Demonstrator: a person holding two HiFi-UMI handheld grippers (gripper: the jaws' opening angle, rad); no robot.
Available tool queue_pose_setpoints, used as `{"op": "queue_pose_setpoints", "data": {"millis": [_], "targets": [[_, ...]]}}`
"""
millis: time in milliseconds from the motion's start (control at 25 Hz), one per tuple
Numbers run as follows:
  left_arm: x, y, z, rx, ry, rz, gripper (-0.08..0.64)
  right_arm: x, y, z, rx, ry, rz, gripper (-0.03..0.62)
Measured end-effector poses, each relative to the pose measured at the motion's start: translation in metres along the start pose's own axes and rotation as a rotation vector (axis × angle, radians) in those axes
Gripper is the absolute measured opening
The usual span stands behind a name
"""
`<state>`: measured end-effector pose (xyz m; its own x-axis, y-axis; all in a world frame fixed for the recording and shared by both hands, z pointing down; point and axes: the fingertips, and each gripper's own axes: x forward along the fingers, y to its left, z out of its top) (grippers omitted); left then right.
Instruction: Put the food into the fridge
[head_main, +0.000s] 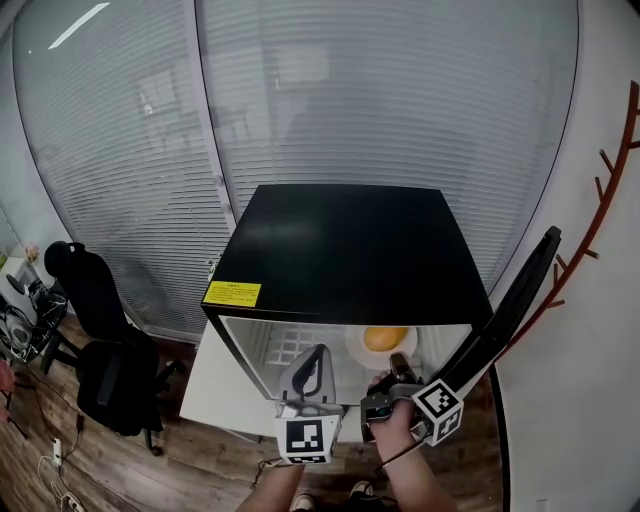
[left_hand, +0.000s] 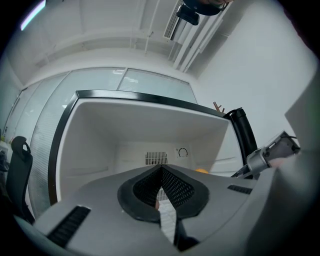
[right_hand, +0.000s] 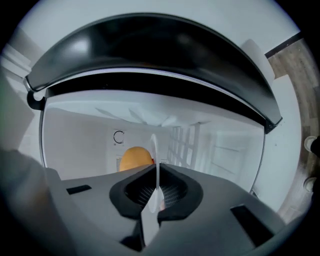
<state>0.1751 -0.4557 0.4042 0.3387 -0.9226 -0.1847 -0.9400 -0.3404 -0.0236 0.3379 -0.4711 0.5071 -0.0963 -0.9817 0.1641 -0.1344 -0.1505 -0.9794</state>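
Orange food (head_main: 385, 338) sits on a white plate (head_main: 362, 350). The plate is inside the open black fridge (head_main: 340, 250), on the right of the compartment over the wire shelf (head_main: 290, 348). Can't tell if it's resting on the shelf. My right gripper (right_hand: 157, 172) has the plate's near rim pinched edge-on, jaws almost together on it. My left gripper (left_hand: 161, 172) is empty, jaws closed tip to tip, at the fridge mouth left of the plate. The door (head_main: 510, 310) stands open on the right.
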Motion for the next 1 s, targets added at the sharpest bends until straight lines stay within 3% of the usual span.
{"op": "queue_pose_setpoints", "data": {"millis": [480, 1000], "targets": [[0.008, 0.005, -0.002, 0.002, -0.007, 0.004, 0.025, 0.038, -0.01, 0.004, -0.05, -0.016, -0.063, 0.034], [0.009, 0.011, -0.002, -0.025, -0.017, -0.003, 0.026, 0.042, -0.008, 0.0, -0.263, -0.002, -0.163, 0.034]]}}
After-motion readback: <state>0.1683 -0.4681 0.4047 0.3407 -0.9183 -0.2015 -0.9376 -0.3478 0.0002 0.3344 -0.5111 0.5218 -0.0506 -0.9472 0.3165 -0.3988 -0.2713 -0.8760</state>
